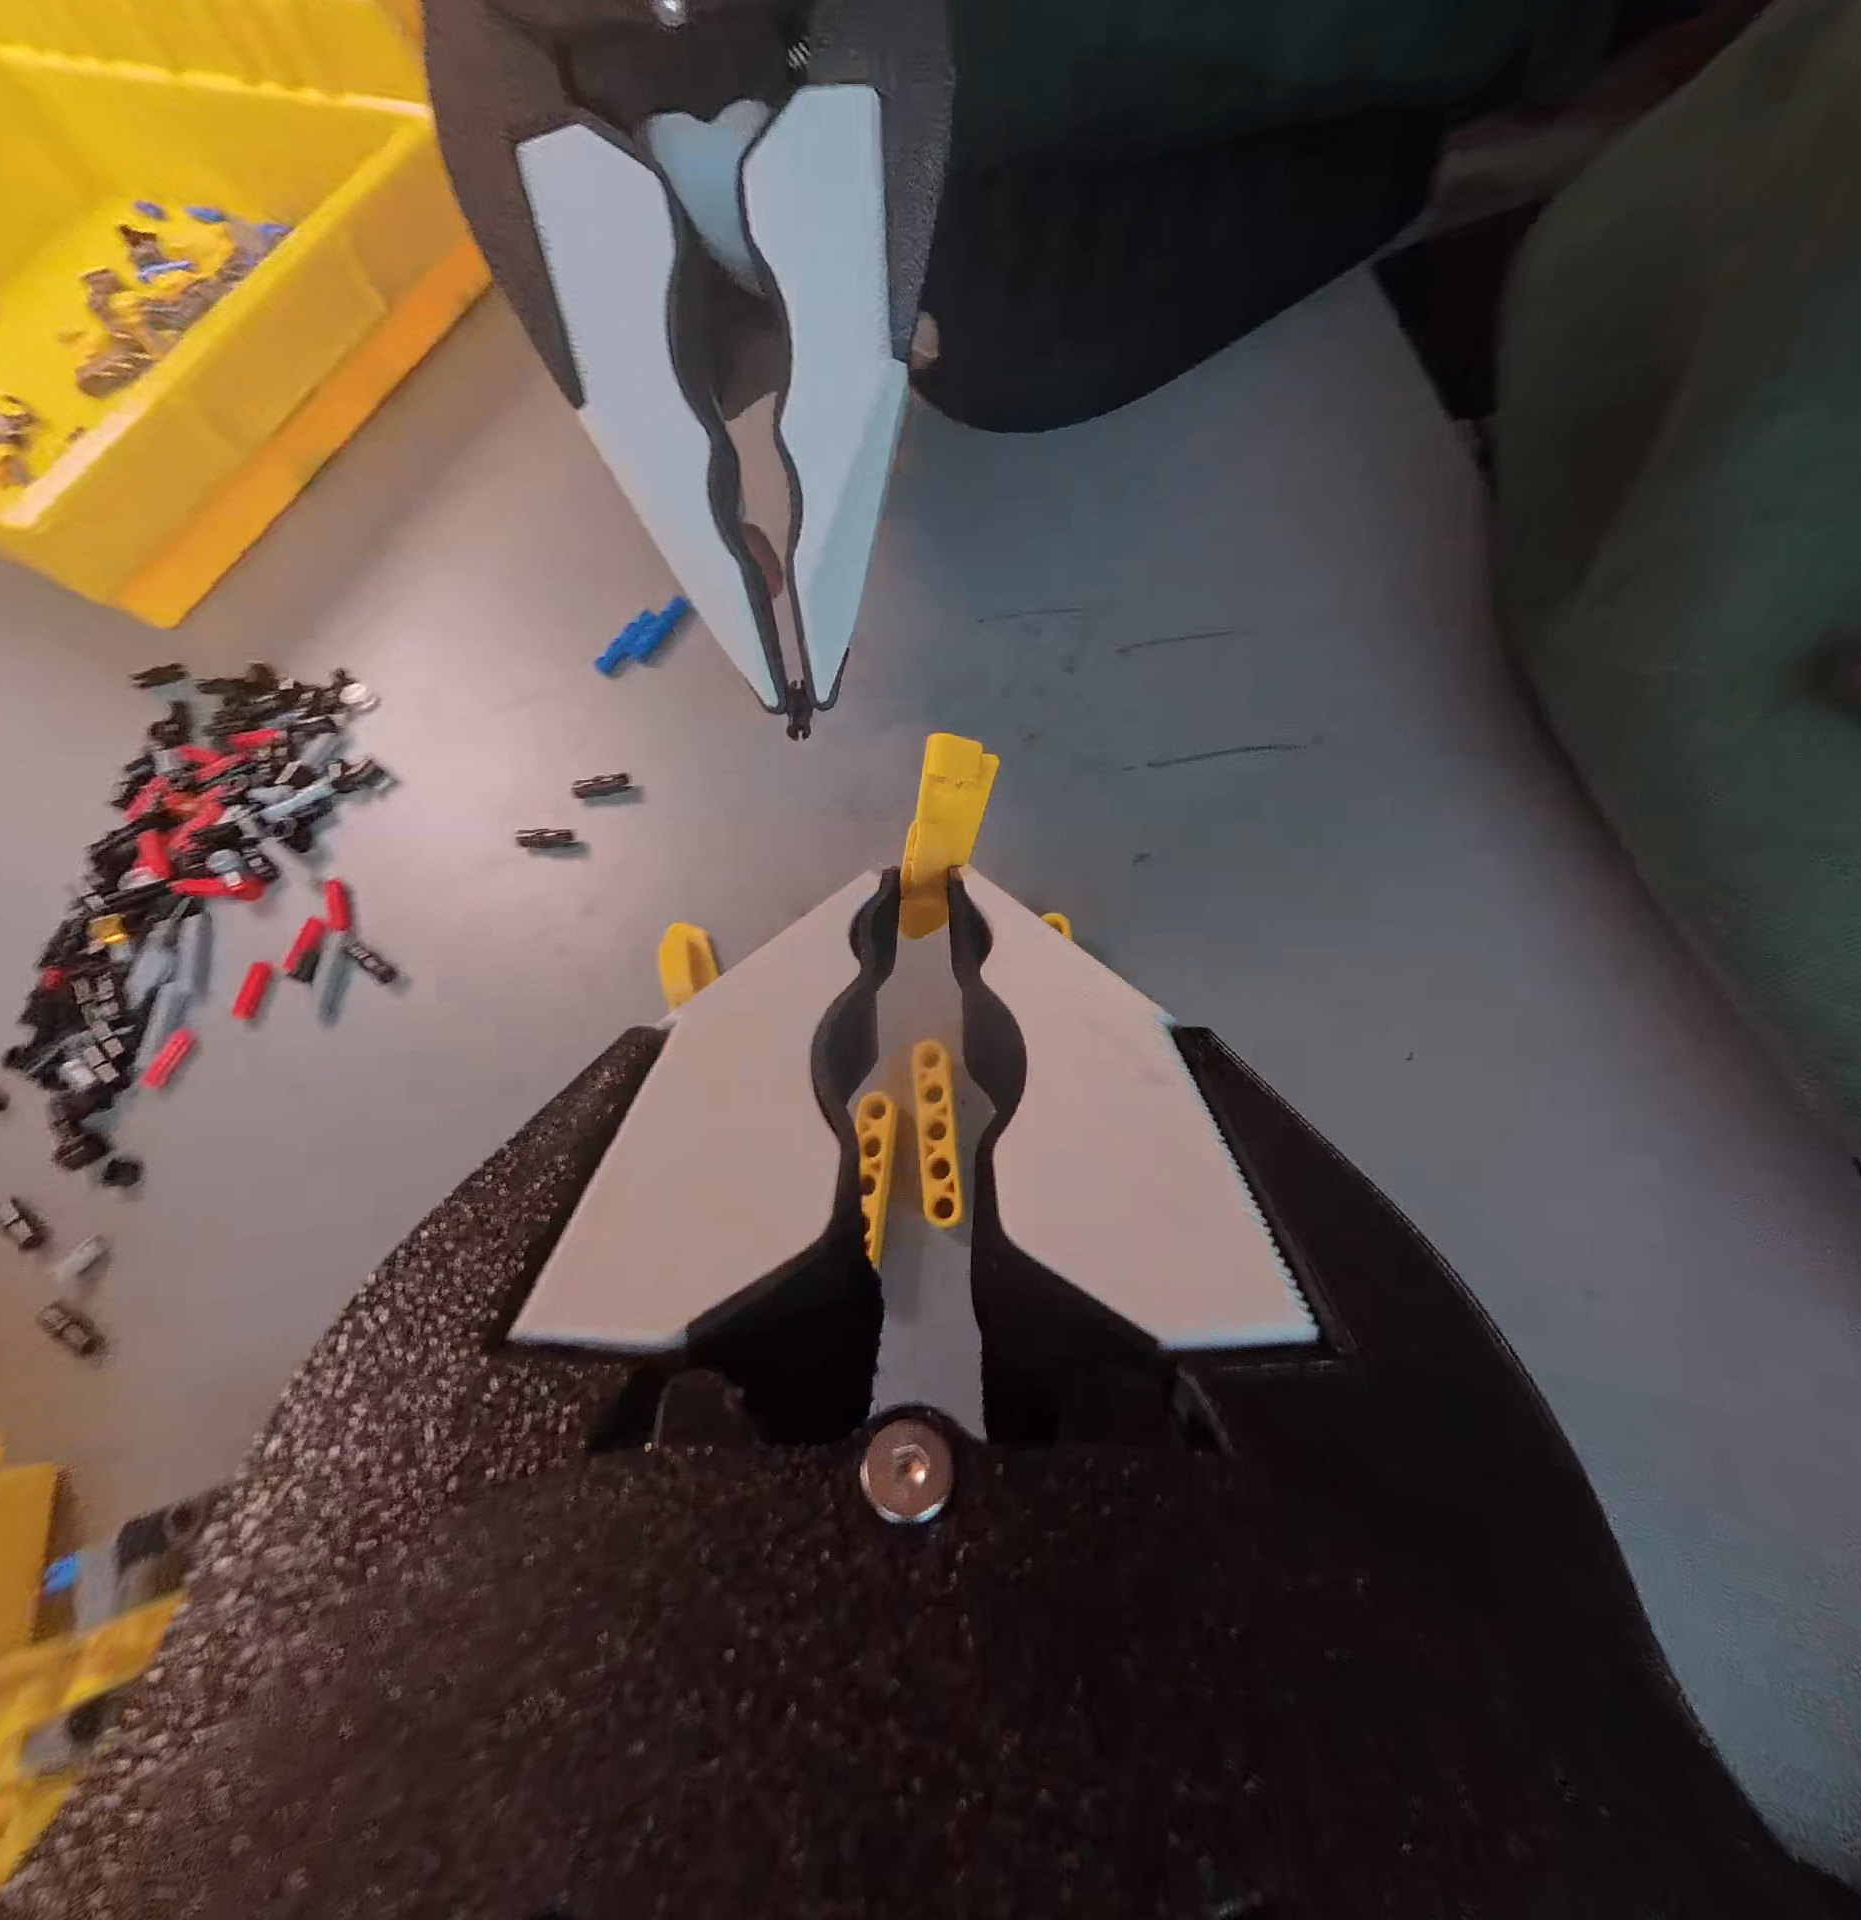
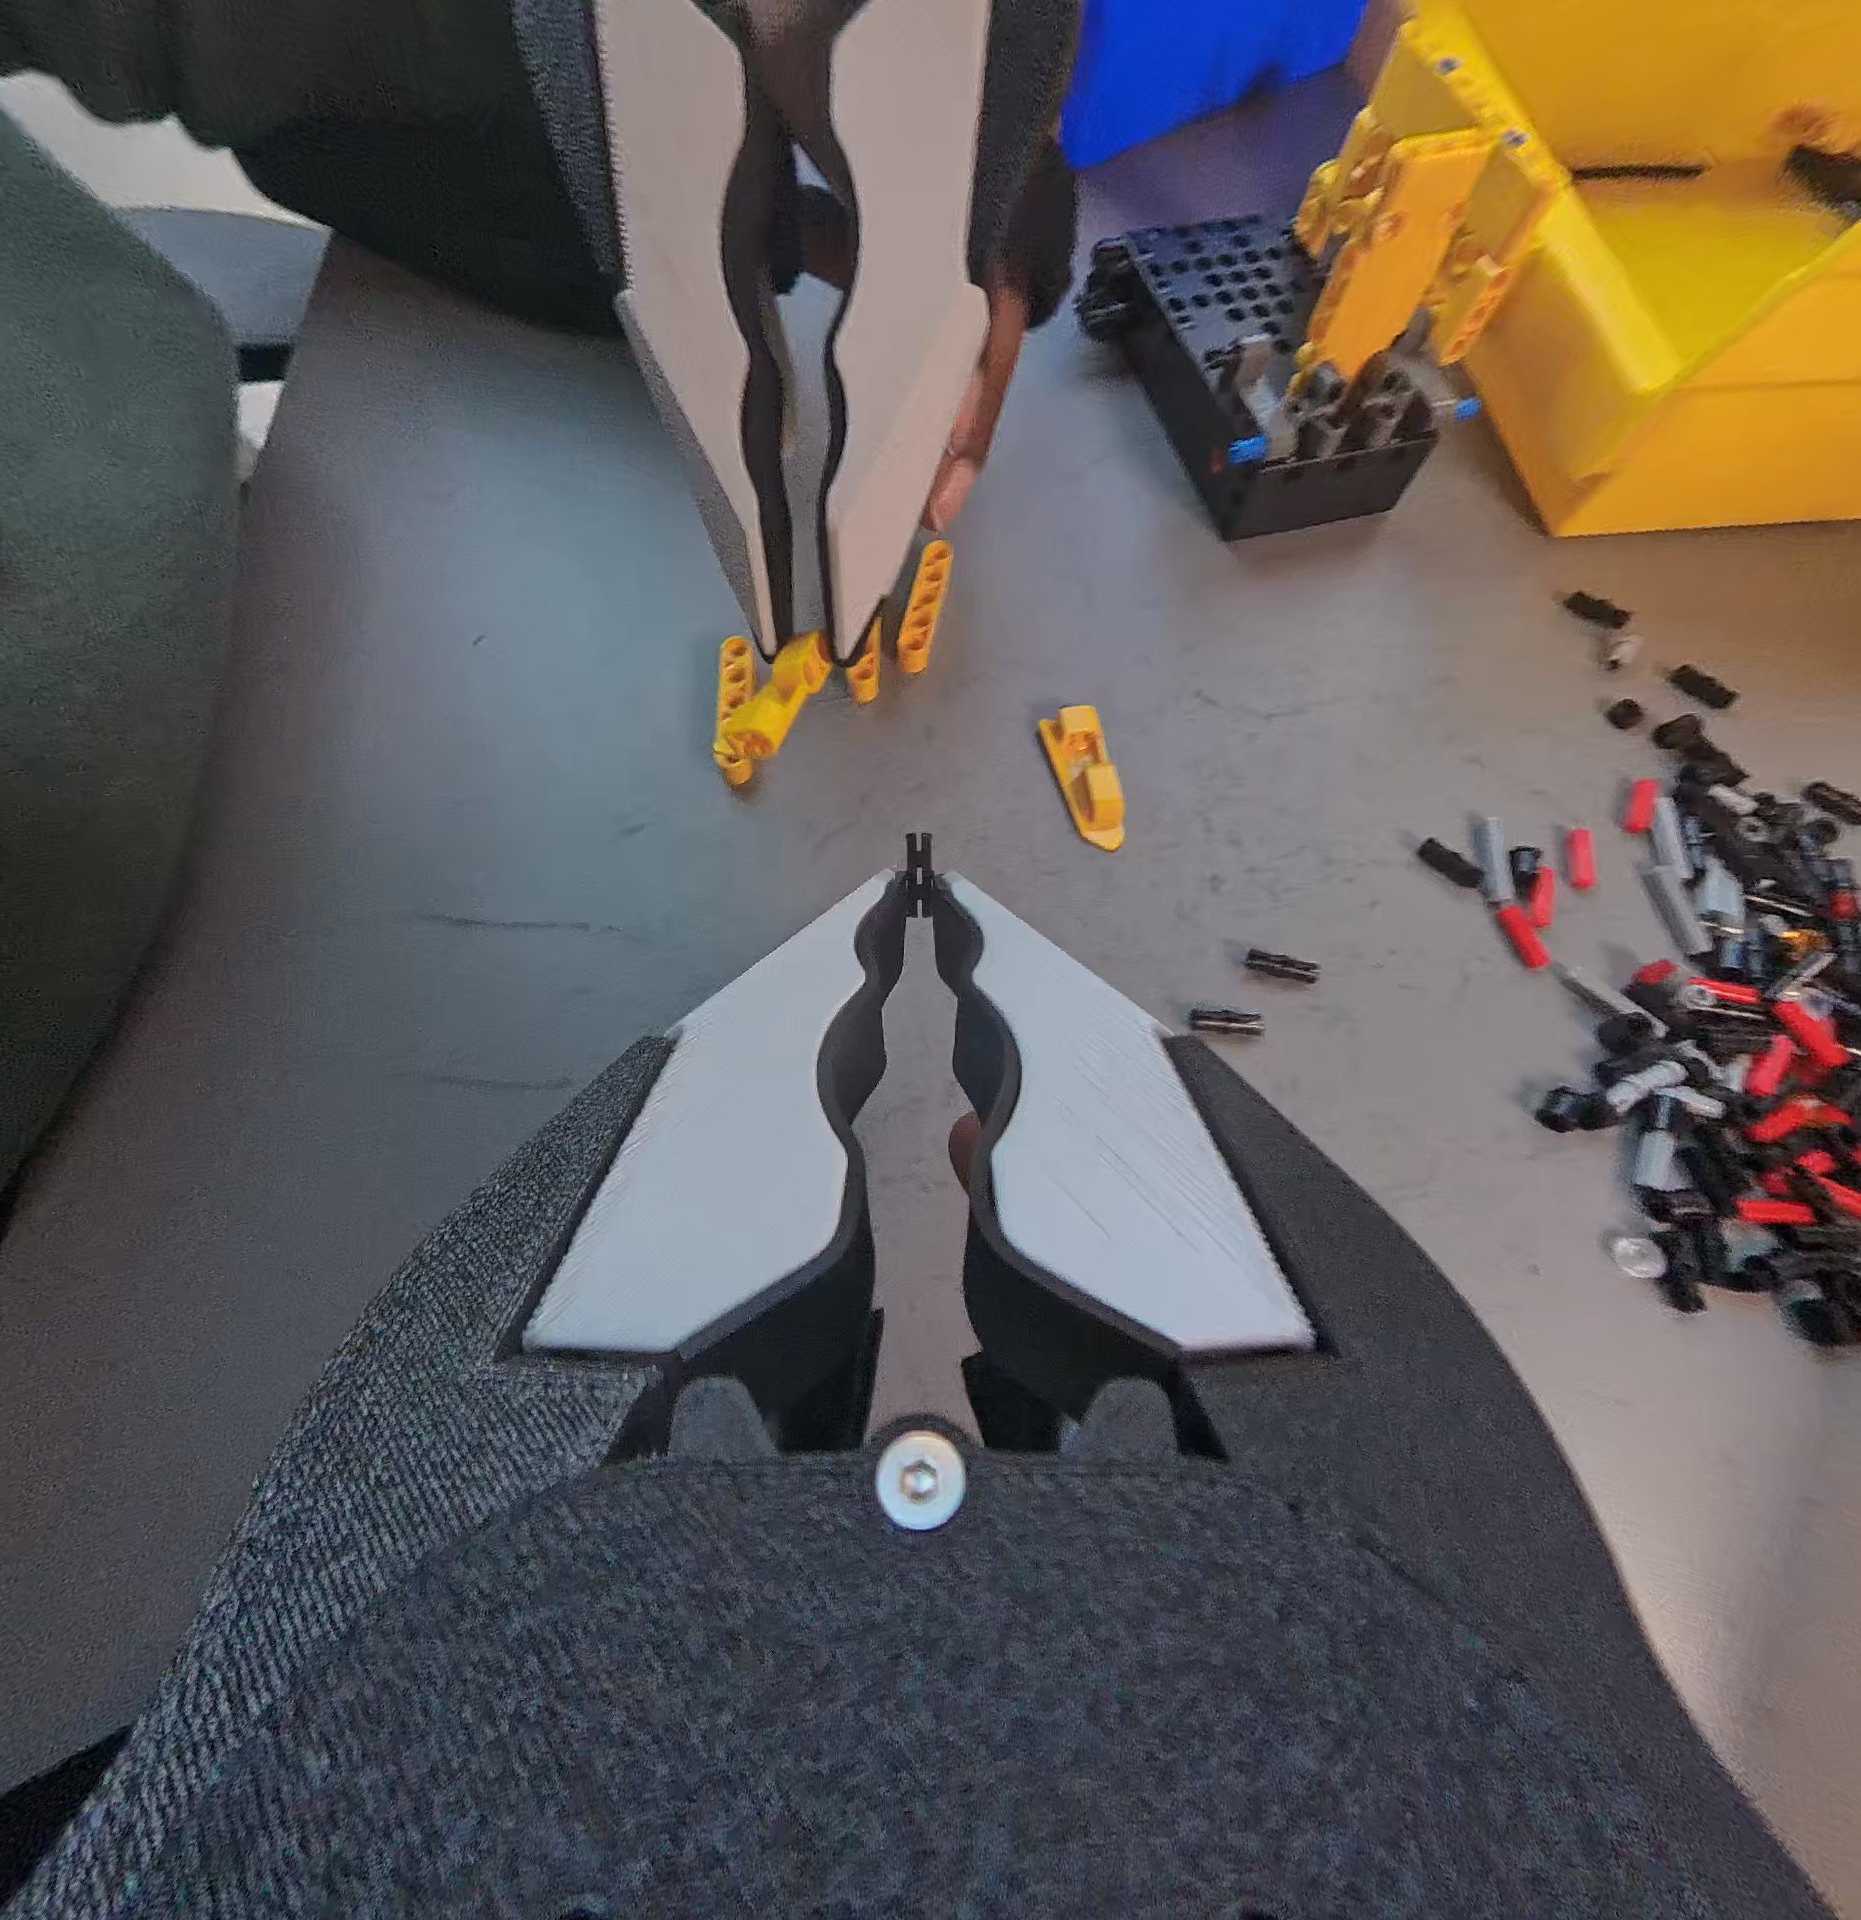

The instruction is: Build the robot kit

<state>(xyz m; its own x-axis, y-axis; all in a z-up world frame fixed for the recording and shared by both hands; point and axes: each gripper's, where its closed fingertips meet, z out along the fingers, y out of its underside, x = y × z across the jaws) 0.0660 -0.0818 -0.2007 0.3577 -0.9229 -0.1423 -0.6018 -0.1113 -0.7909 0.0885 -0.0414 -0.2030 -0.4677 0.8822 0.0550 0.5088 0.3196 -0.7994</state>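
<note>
My left gripper [image 1: 924, 883] is shut on a yellow connector piece [image 1: 947, 816] that sticks out past its tips, held just above the grey table. In the right wrist view the left gripper [image 2: 801, 649] comes down from the top with that yellow connector [image 2: 770, 712] in it. My right gripper [image 2: 918, 883] is shut on a small black pin [image 2: 918, 868]. In the left wrist view the right gripper [image 1: 798, 707] points down at the connector, a short gap away. Yellow holed beams [image 1: 934, 1132] [image 2: 924, 608] lie under the left gripper.
A pile of black, red and grey pins [image 1: 167, 894] [image 2: 1736, 1039] lies on the table. Two loose black pins [image 2: 1281, 966] and a yellow part [image 2: 1087, 774] lie nearer. A black and yellow build [image 2: 1310, 364] stands by a yellow bin [image 2: 1684, 436]. Blue pins [image 1: 643, 634] lie near another yellow bin [image 1: 230, 436]. The left gripper's tips are roughly 6 cm from the right gripper's.
</note>
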